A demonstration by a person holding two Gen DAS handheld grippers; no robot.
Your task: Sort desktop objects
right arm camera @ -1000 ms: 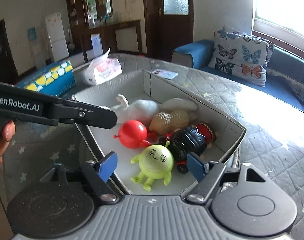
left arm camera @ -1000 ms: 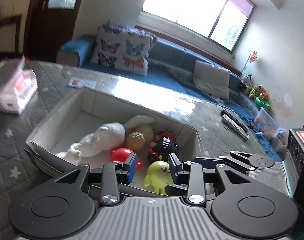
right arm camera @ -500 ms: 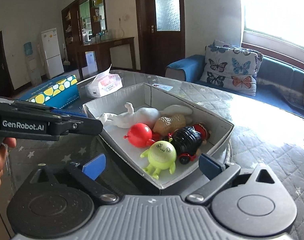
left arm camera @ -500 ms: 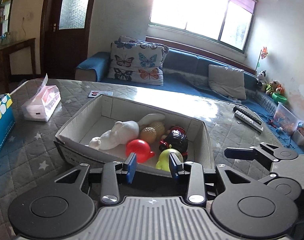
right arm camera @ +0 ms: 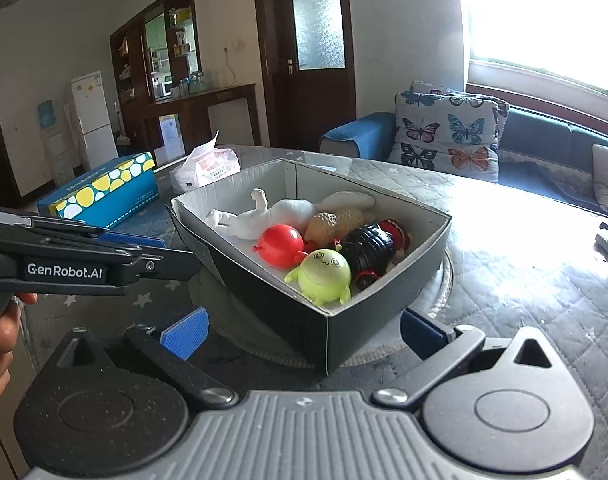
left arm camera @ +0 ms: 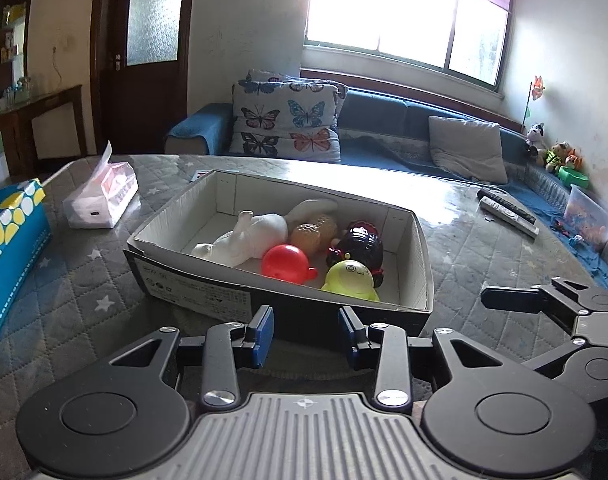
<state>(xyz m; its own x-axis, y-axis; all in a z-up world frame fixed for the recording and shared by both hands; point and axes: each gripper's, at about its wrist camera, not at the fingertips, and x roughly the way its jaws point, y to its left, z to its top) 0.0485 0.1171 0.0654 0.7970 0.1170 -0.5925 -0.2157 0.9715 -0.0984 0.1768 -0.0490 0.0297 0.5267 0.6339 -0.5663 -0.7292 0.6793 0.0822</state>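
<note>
- The step in hand, as I judge it, is the pull-away after the toys went into the box (right arm camera: 384, 284); both grippers are outside it, near its front wall.
- The left gripper (left arm camera: 306, 330) has its fingers (left arm camera: 263, 326) opening, and nothing is between them; only the surface (left arm camera: 484, 264) and the box wall show past the gap.
- The right gripper (right arm camera: 304, 330) has its fingers (right arm camera: 186, 332) spread very wide and released; the front corner of the box stands in the gap, but the pads do not press on it.
- To do this well, I think each hand should keep its fingers away from the box rim, so the light cardboard does not slide or tip.
- The box sits in the middle of the surface, on a round mat. In it lie a white figure (left arm camera: 244, 240), a tan toy (left arm camera: 314, 232), a red ball (left arm camera: 284, 262), a black toy (left arm camera: 358, 242) and a green toy (right arm camera: 324, 276).
- The green toy is in the near corner, touching the black toy; the red ball lies just beside both.
- Outside the box, on the left, I see a tissue pack (left arm camera: 102, 200) and a blue carton (right arm camera: 104, 190); remotes (left arm camera: 508, 212) lie well apart on the right.
- Whether these still need sorting I cannot tell.
</note>
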